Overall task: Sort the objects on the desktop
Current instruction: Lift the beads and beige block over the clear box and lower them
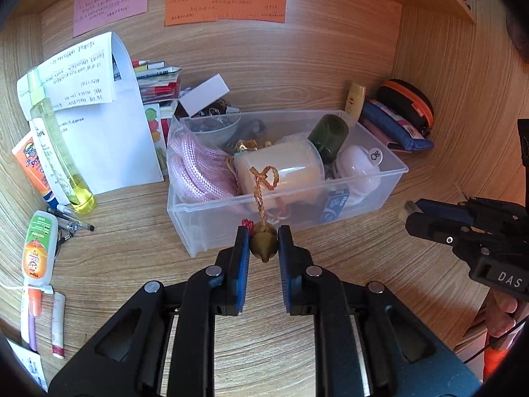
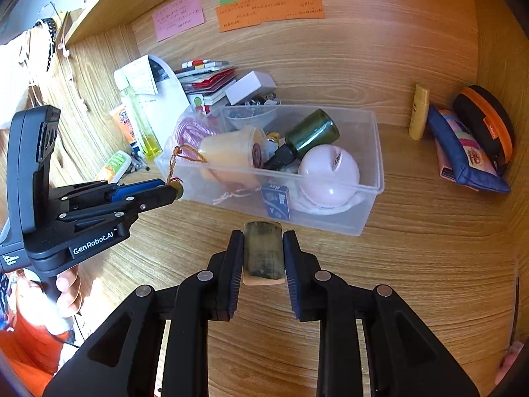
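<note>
1. You work over a wood-grain desk (image 1: pixel 330 284) boxed in by matching wooden walls, with pink, green and orange paper notes (image 1: pixel 224 8) stuck on the back panel.
2. At the left stand a tall yellow-green bottle (image 1: pixel 56 152) and white papers (image 1: pixel 109 125); tubes and pens lie beside them.
3. Your left gripper (image 1: pixel 263 243) is clamped on a small brass bell (image 1: pixel 263 243) with a braided cord, just before the clear plastic bin (image 1: pixel 363 198) full of clutter.
4. Your right gripper (image 2: pixel 263 254) pinches a flat, dark greenish block (image 2: pixel 263 253).
5. Pouches (image 2: pixel 463 152) lean at the right.
</note>
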